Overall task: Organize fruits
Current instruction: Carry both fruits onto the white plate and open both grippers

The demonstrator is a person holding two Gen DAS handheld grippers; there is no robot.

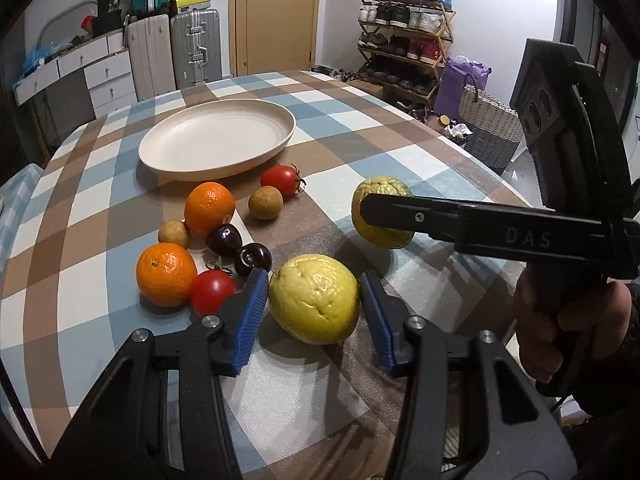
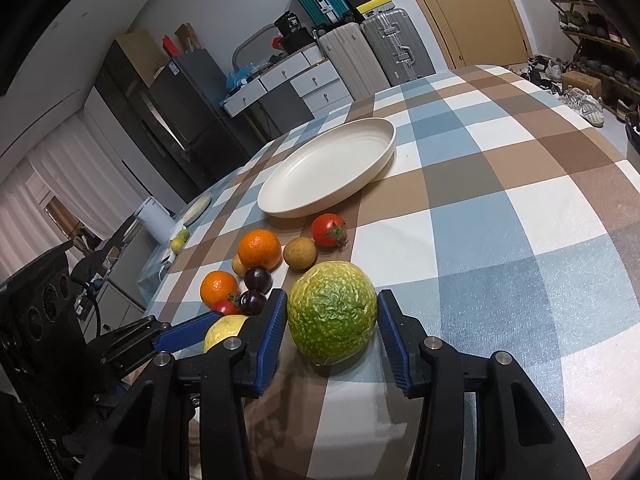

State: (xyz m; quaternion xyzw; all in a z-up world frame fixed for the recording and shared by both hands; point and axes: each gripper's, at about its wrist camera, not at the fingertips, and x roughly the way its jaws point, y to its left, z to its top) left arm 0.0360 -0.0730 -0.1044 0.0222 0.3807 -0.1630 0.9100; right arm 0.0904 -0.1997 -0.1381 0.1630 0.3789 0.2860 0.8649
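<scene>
A checked table (image 1: 400, 128) holds a loose cluster of fruit in front of a cream oval plate (image 1: 224, 168), which has nothing on it. None of the fruit has been sorted onto the plate yet, so the task looks to be at its start.

The left gripper (image 1: 314, 300) is wide open, its blue pads on either side of a yellow guava (image 1: 314, 298), with small gaps on both sides; it holds nothing. The fruit rests on the cloth at the near edge of the cluster, probably chosen because it is easiest to reach.

The right gripper (image 2: 332, 320) is also open, bracketing a wrinkled green guava (image 2: 332, 312) that sits on the table apart from the rest. Its pads lie close to the skin, but I cannot tell if they touch. Both grippers seem lined up to close and lift at once.

Behind the guavas lie two oranges (image 1: 209, 208), two tomatoes (image 1: 280, 180), two dark cherries (image 1: 253, 259) and two small brown longans (image 1: 265, 202), crowded together, some touching. The left gripper's outer pad is just beside the near tomato, so closing should not disturb it.
</scene>
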